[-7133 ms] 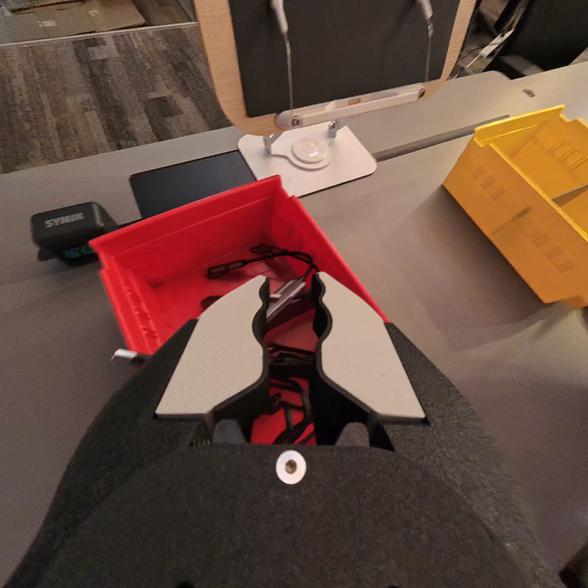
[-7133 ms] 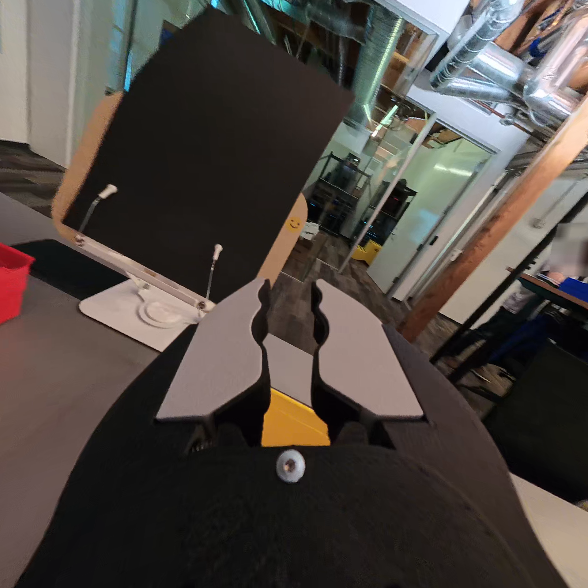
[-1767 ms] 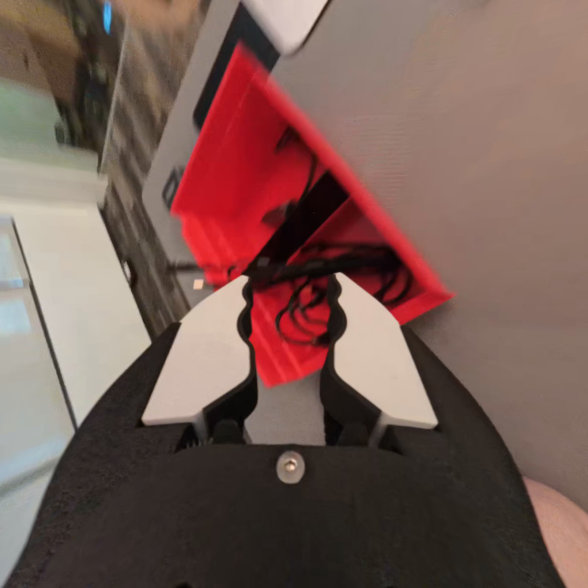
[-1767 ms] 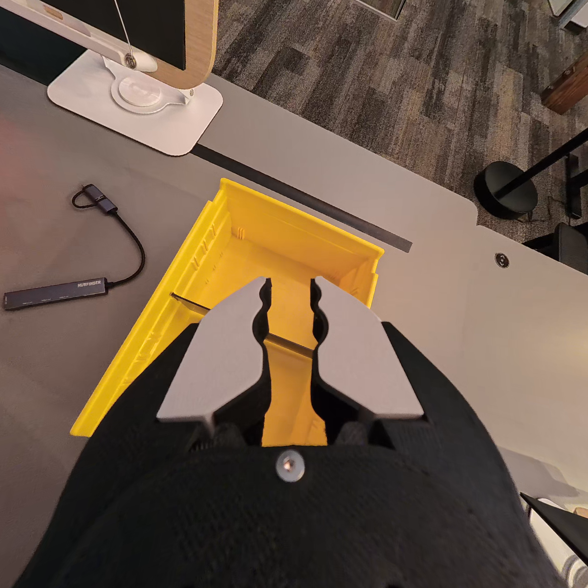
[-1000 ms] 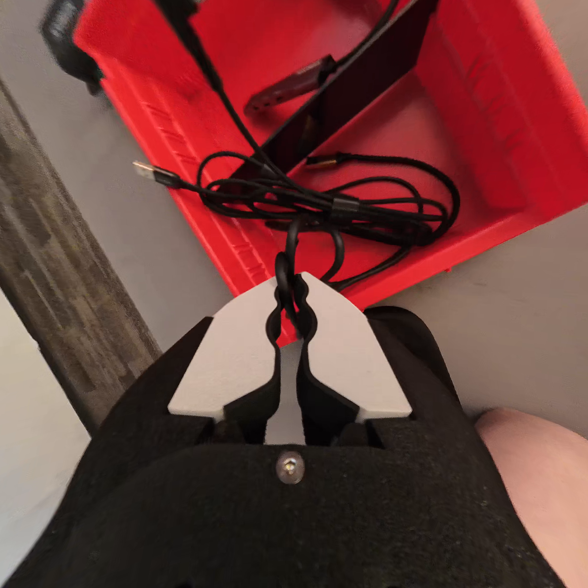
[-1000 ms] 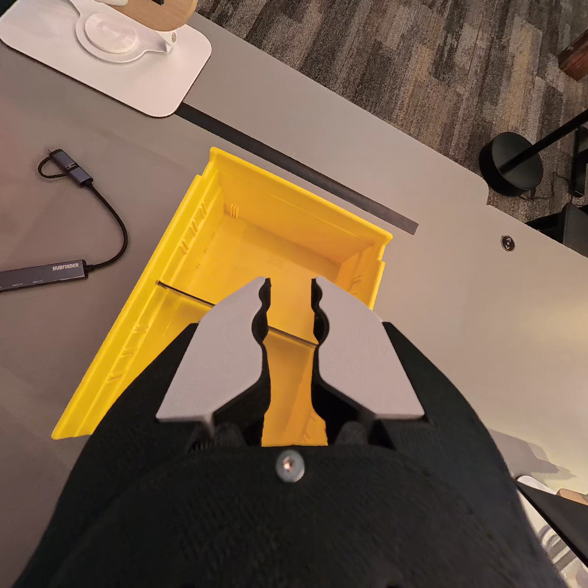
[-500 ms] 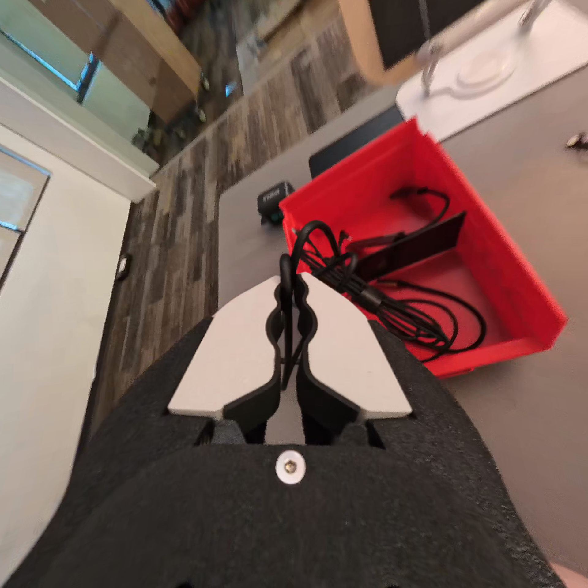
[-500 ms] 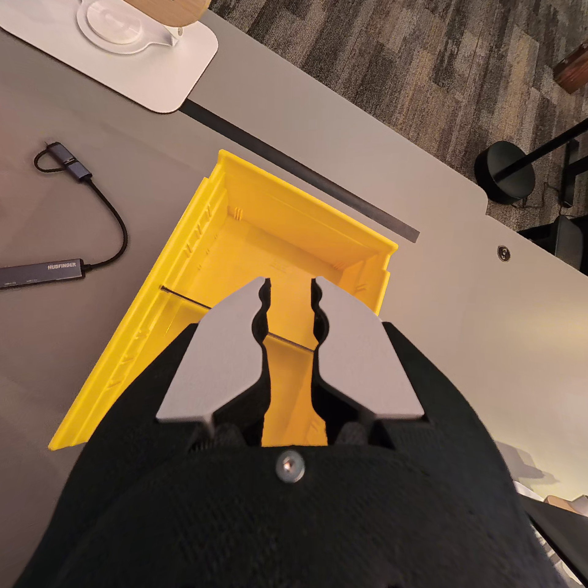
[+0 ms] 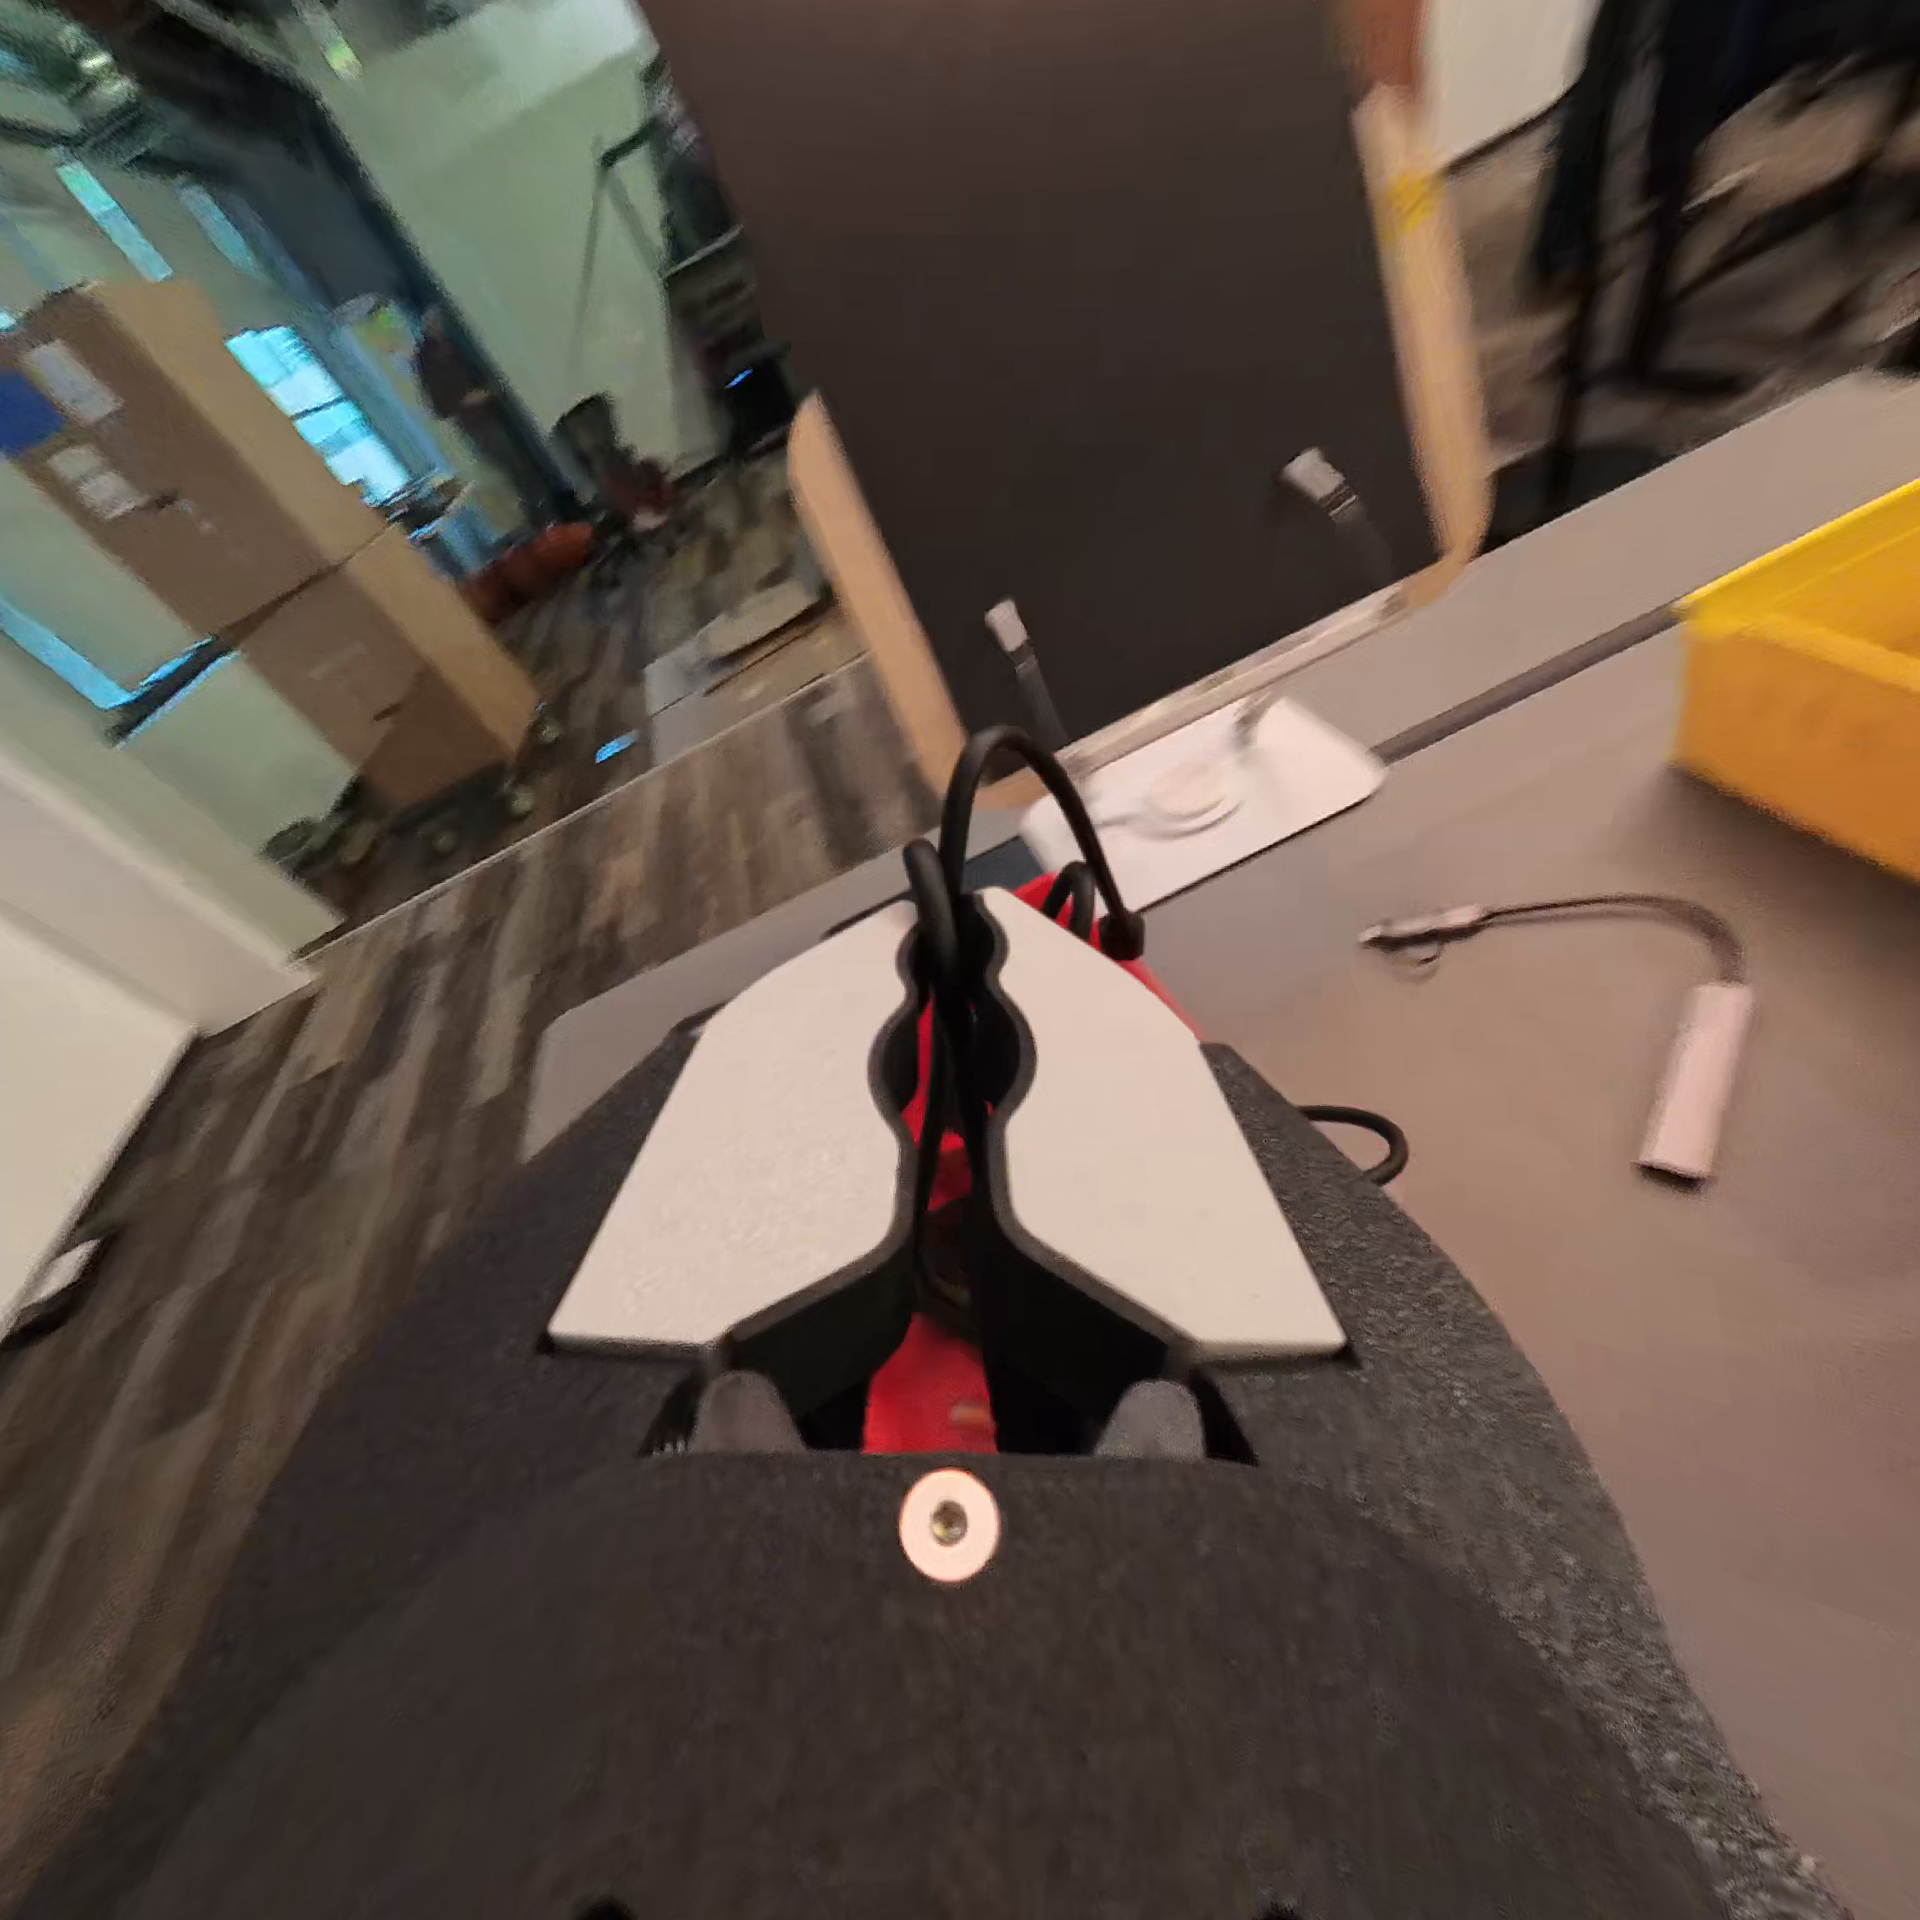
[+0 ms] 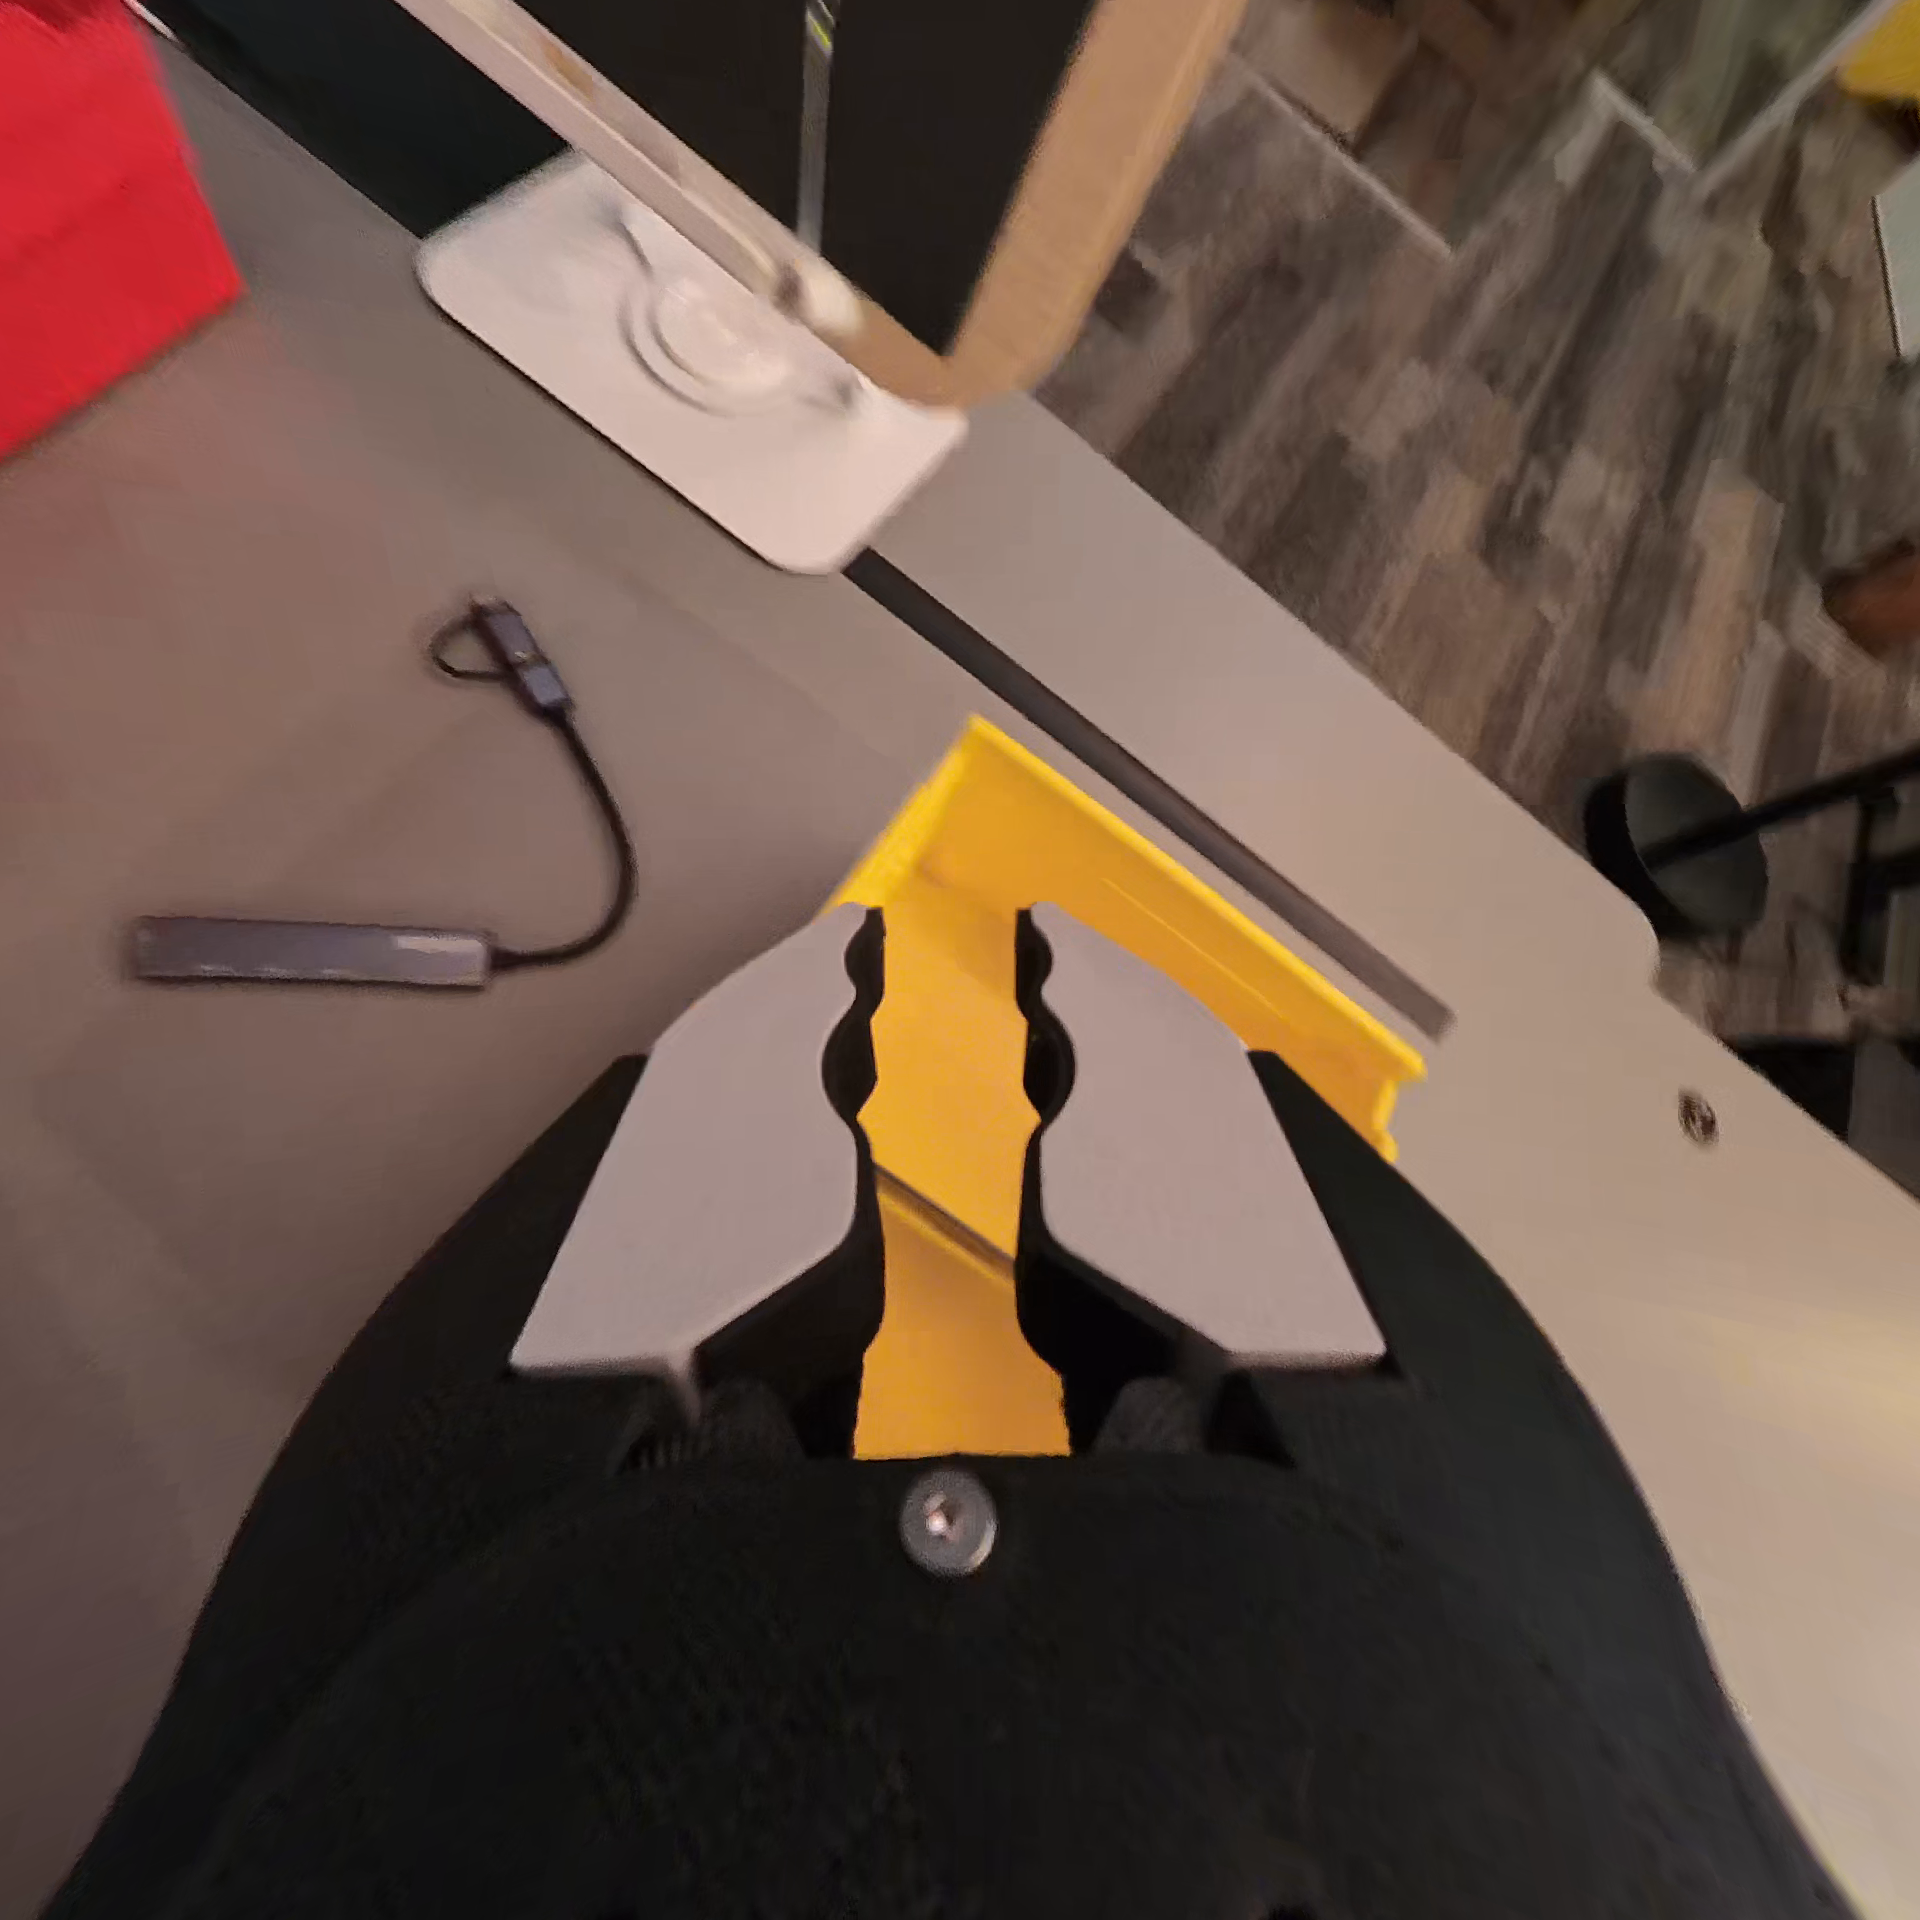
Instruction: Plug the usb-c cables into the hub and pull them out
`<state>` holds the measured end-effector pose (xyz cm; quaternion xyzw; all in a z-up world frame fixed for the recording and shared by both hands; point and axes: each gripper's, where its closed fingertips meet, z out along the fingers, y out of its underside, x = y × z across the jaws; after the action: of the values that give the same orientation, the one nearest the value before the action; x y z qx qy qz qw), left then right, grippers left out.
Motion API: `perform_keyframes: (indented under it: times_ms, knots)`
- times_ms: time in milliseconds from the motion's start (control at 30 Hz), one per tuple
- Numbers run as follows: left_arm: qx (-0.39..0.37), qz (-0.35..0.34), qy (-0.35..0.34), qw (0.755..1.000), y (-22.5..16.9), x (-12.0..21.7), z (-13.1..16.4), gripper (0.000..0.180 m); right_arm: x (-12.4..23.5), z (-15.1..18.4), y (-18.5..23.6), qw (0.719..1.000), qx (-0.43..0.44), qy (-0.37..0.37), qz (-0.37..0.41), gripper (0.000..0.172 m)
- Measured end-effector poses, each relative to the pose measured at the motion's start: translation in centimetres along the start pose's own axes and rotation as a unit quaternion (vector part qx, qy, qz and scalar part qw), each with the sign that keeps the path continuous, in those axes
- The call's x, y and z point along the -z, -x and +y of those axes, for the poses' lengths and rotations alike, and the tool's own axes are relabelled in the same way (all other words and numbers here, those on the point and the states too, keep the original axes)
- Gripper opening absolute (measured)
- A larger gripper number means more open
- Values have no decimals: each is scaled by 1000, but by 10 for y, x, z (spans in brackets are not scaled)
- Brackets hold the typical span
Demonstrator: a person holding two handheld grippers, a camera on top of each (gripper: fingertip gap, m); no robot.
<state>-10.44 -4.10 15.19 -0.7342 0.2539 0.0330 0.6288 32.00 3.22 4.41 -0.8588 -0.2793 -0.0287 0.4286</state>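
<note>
L gripper (image 9: 951, 914): jaws nearly closed, clamped on a bundle of black cable (image 9: 1023, 774); strands run down betw. the pads, a loop arcs up and fwd of the tips. Red bin (image 9: 1049, 899) sits directly under/behind the fingers, mostly hidden. Frame blurred.

R gripper (image 10: 948, 914): jaws apart, nothing betw. them; hangs over the yellow bin (image 10: 1143, 914), pads clear of it.

Hub (image 9: 1694, 1081) w/ own pigtail lead (image 9: 1600, 914): flat on the grey table (image 9: 1558, 1299), ahead and to the right of L gripper, well apart. From R gripper it lies fwd-left (image 10: 312, 951), also apart. Long axis in L view runs roughly away from the gripper, slightly tilted; in R view it runs across the gripper's line, pigtail end nearer the R side.

Judgement: cable is up out of the bin; no plug end presented yet, can't tell which strand carries the connector. R looks the nearer to the hub body, so R likely steadies it and L brings the cable rightward. Ports too small to see; side unknown.
</note>
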Motion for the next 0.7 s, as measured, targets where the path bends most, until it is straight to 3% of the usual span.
perform_keyframes:
  times_ms: [33, 133, 233, 333, 500, 533, 567, 700]
  knots:
    - [11, 33, -24, 999, -12, 0, -10, 4, 2, -13, 11, 999, 9, -31, -18, 25]
    - [31, 125, -87, 988, -53, 1, -37, 4, 22, -64, 74, 975, 58, -170, -133, 25]
    - [36, 213, -102, 971, -95, -4, -50, 4, 57, -98, 153, 908, 112, -296, -275, 31]
    - [34, 243, -100, 964, -119, -13, -53, 4, 70, -104, 206, 858, 138, -336, -364, 40]
    - [14, 254, -82, 964, -138, -22, -49, 4, 34, -97, 231, 871, 137, -288, -373, 41]
    - [9, 257, -79, 963, -140, -23, -48, 4, 26, -96, 231, 877, 138, -280, -365, 34]
    - [4, 261, -75, 962, -142, -23, -47, 4, 20, -92, 230, 885, 148, -265, -353, 12]
    - [-42, 311, -30, 949, -159, -13, -28, 7, 19, -75, 218, 893, 218, -221, -326, 11]
